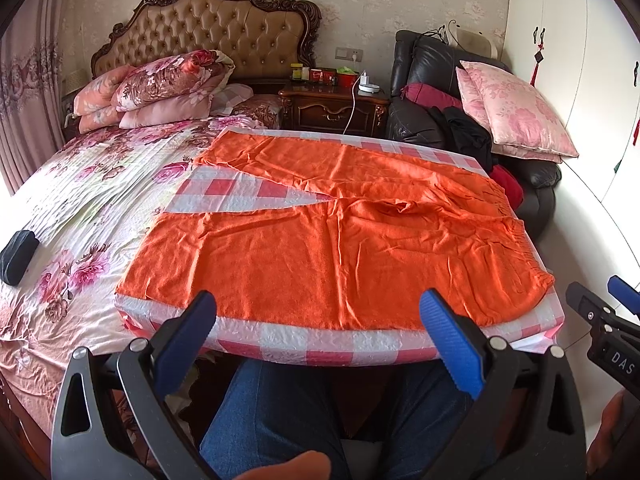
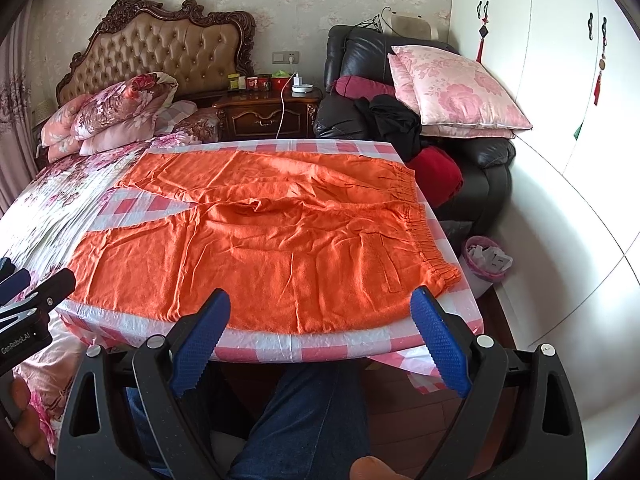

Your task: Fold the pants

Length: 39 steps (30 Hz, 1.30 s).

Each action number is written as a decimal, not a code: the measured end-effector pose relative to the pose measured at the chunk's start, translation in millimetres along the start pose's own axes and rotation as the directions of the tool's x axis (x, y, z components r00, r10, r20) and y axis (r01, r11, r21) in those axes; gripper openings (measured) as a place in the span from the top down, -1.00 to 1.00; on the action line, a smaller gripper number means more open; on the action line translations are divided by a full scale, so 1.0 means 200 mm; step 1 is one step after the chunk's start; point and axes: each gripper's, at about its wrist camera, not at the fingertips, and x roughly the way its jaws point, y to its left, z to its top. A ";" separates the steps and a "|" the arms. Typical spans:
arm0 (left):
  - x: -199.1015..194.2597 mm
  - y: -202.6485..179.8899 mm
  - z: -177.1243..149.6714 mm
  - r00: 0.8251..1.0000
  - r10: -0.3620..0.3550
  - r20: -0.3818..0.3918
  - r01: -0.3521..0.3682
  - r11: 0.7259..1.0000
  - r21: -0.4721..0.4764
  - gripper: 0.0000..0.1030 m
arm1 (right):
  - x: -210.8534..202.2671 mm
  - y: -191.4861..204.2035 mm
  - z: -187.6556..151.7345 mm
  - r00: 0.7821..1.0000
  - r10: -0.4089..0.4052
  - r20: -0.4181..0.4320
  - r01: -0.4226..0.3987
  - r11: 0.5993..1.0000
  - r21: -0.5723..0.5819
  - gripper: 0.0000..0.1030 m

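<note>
While the orange pants lie spread flat on the checkered board at the bed's corner (waistband to the right), nothing is folded yet. Both the left gripper and the right gripper hover with fingers wide apart and empty over the near edge, probably ready to pinch it.

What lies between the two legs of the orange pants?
Only bare pink-and-white checked cloth shows in the wedge-shaped gap between the two legs of the orange fabric pants. The left wrist view shows this best.
</note>
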 end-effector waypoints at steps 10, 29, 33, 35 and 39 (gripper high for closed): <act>0.01 -0.02 -0.01 1.000 -0.015 -0.006 0.015 1.000 -0.005 -0.97 | 0.00 0.00 0.00 1.000 -0.014 0.000 0.014 1.000 -0.003 -0.72; 0.03 0.01 -0.02 0.999 -0.022 -0.025 0.021 1.000 -0.013 -0.97 | 0.01 0.01 -0.01 1.000 -0.015 0.002 0.015 1.000 0.000 -0.72; 0.03 0.01 -0.02 0.999 -0.022 -0.026 0.022 1.000 -0.011 -0.97 | 0.01 0.01 -0.01 1.000 -0.015 0.002 0.015 1.000 -0.001 -0.72; 0.03 0.01 -0.02 0.999 -0.026 -0.026 0.026 1.000 -0.007 -0.97 | 0.01 0.01 -0.02 1.000 -0.016 0.001 0.016 1.000 -0.001 -0.72; 0.03 0.01 -0.02 0.999 -0.026 -0.025 0.026 1.000 -0.007 -0.97 | 0.01 0.01 -0.01 1.000 -0.016 0.001 0.016 1.000 -0.001 -0.72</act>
